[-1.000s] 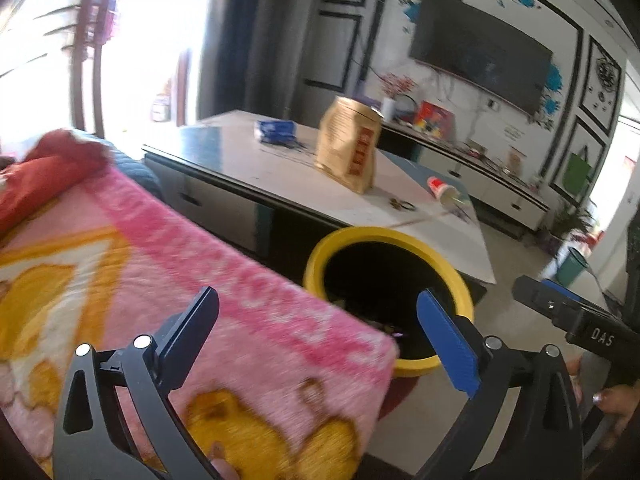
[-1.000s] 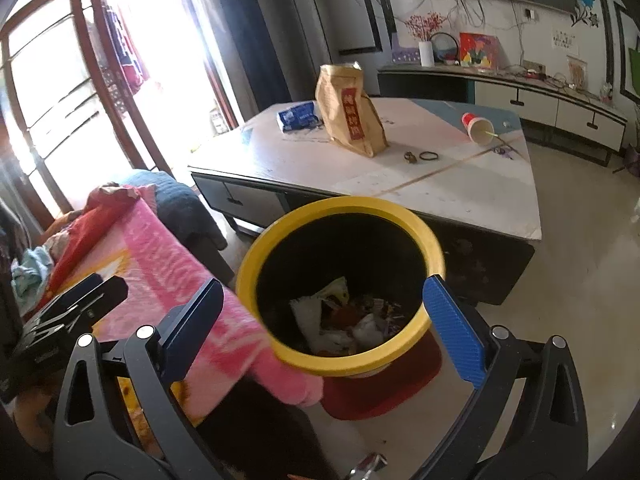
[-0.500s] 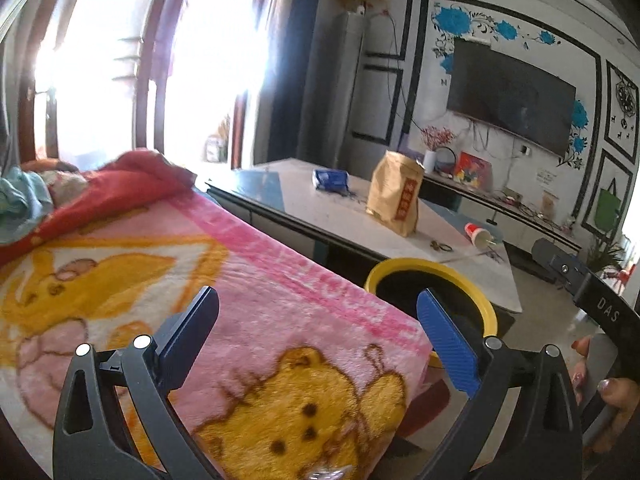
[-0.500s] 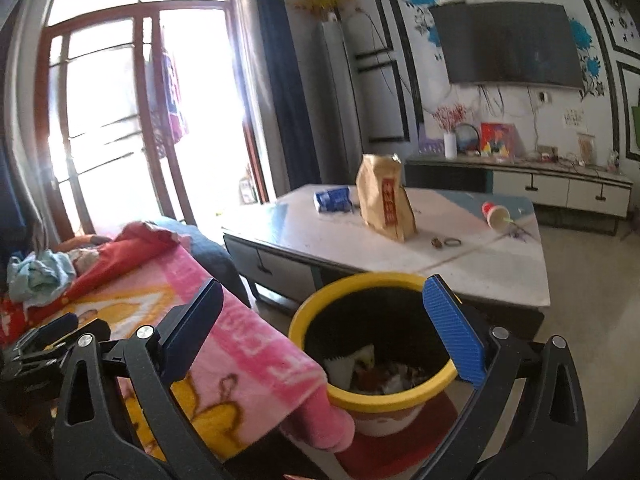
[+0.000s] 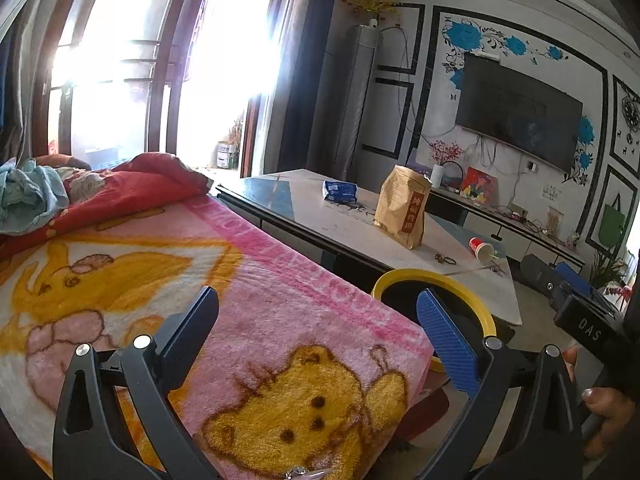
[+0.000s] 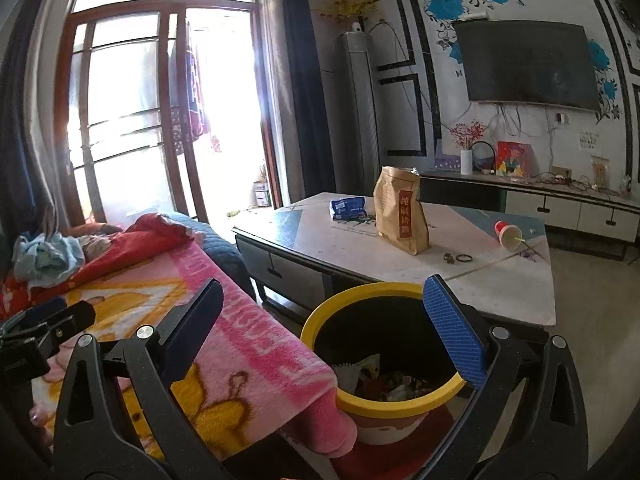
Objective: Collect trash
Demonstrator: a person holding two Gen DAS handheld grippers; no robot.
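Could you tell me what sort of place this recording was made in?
Most likely a home living room: a wall-mounted TV above a low media cabinet, a coffee table in the middle, and a blanket-covered sofa or bed beside a yellow-rimmed bin.

At lower centre a yellow-rimmed bin (image 6: 384, 360) holding wrappers is framed by the spread, empty fingers (image 6: 454, 326) of the right gripper (image 6: 320, 326), with a paper bag (image 6: 400, 210) on the table (image 6: 460, 276) behind.

Yellow-rimmed trash bin (image 6: 384, 360) on floor holding wrappers, brown paper bag (image 6: 401, 216) upright, red cup (image 6: 507, 235) tipped on table
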